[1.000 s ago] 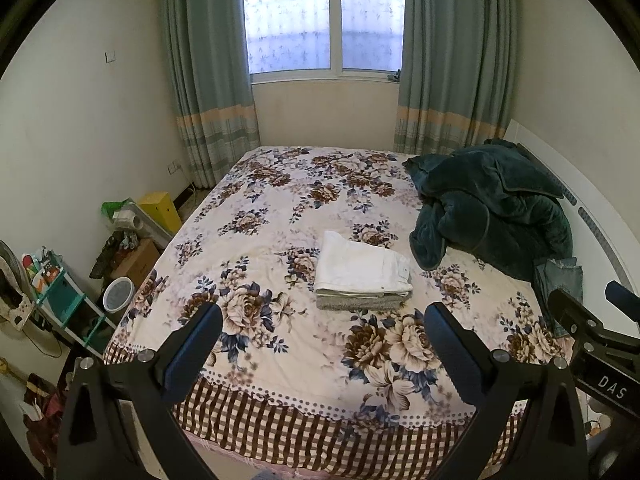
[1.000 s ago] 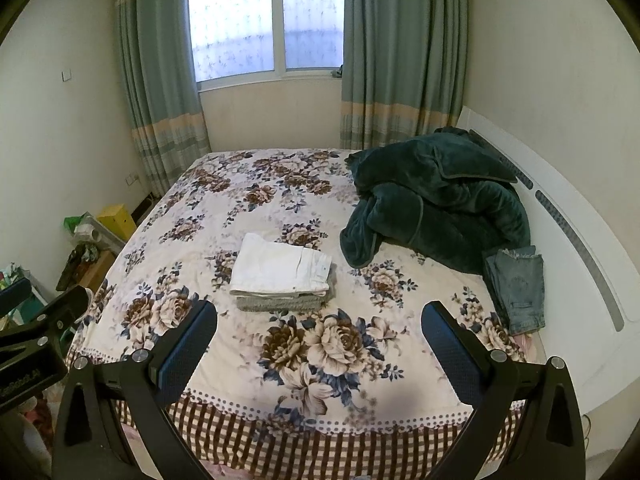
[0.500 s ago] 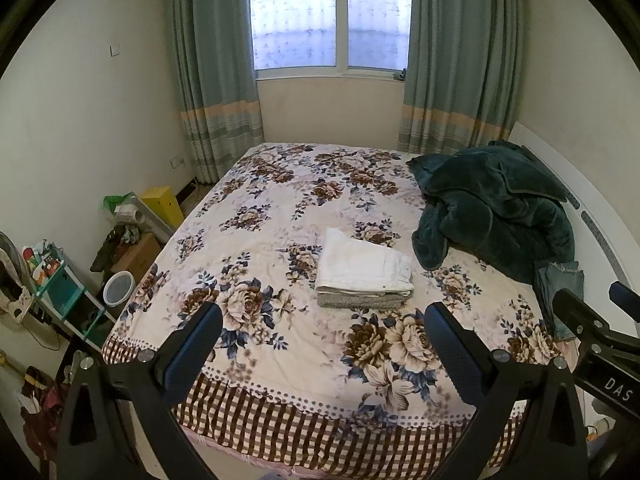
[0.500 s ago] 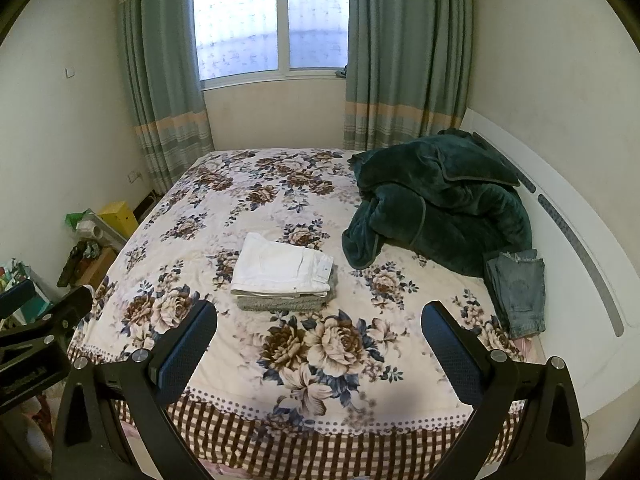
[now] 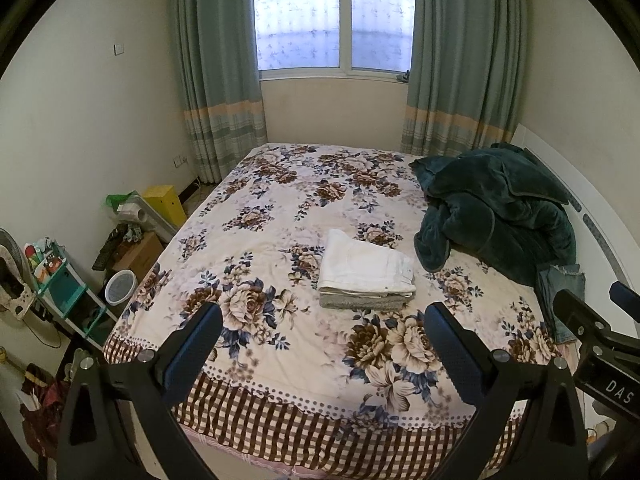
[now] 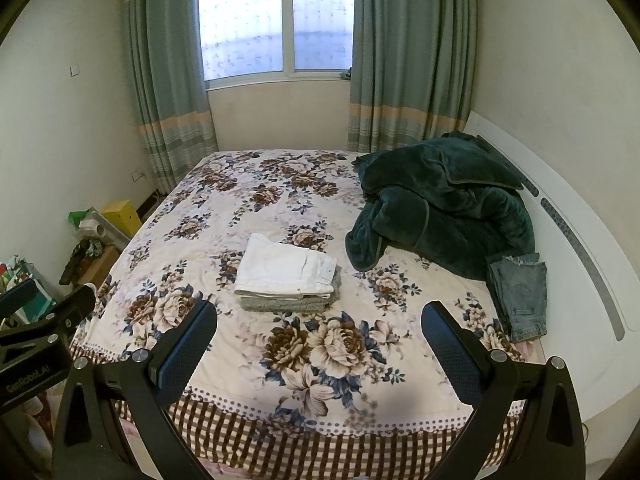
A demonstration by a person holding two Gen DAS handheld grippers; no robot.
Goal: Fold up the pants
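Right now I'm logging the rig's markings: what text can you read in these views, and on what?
"DAS": white letters on the right gripper body, seen from the left wrist view.
"GenRoboLAI", last letters uncertain: on the left gripper body, seen from the right wrist view.
Packages on the teal shelf: print too small to read.

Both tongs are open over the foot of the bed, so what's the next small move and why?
Probably swing the right tongs toward the unfolded jeans by the headboard. The white pants already lie folded on the stack, the jeans look loosely laid, and both tongs, left too, are empty.
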